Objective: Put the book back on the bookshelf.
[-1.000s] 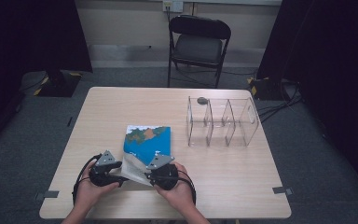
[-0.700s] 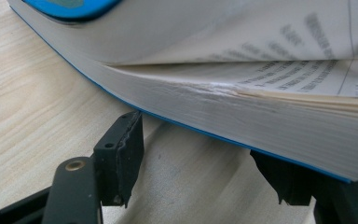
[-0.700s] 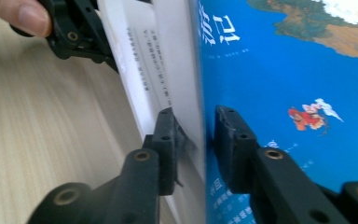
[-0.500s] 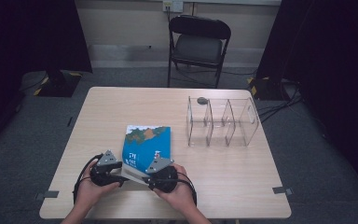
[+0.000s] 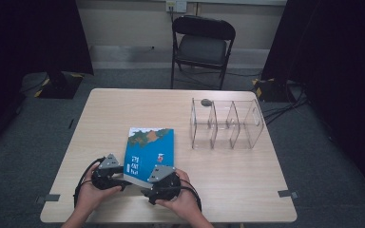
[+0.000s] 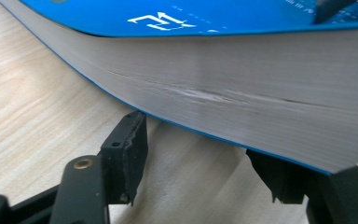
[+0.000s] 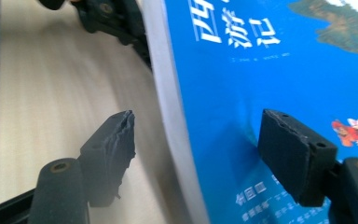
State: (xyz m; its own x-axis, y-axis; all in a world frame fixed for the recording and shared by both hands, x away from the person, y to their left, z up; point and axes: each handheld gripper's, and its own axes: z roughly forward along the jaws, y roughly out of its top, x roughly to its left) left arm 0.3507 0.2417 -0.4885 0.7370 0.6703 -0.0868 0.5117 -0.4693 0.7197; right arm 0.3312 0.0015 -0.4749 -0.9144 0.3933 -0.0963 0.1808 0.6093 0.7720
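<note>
A thick book with a blue cover (image 5: 151, 148) lies on the wooden table (image 5: 123, 109), its near end raised off the wood. My left gripper (image 5: 125, 177) reaches in low from the left; in the left gripper view the book's page block (image 6: 242, 79) hangs over its jaws (image 6: 200, 175), one tip under the book. These jaws have just been closing, with their pads apart and not pressing. My right gripper (image 5: 144, 177) straddles the book's edge (image 7: 270, 60): one pad beside the pages, one over the cover. Its jaws (image 7: 198, 154) have just been opening and stand open.
A clear plastic organiser with three compartments (image 5: 225, 124) stands at the table's right middle, a small dark round thing (image 5: 206, 101) at its far left corner. A black folding chair (image 5: 202, 45) stands beyond the far edge. Cables lie on the floor at the right.
The book now lies straighter and reaches nearer to the two grippers. Both hands have stayed about where they were.
</note>
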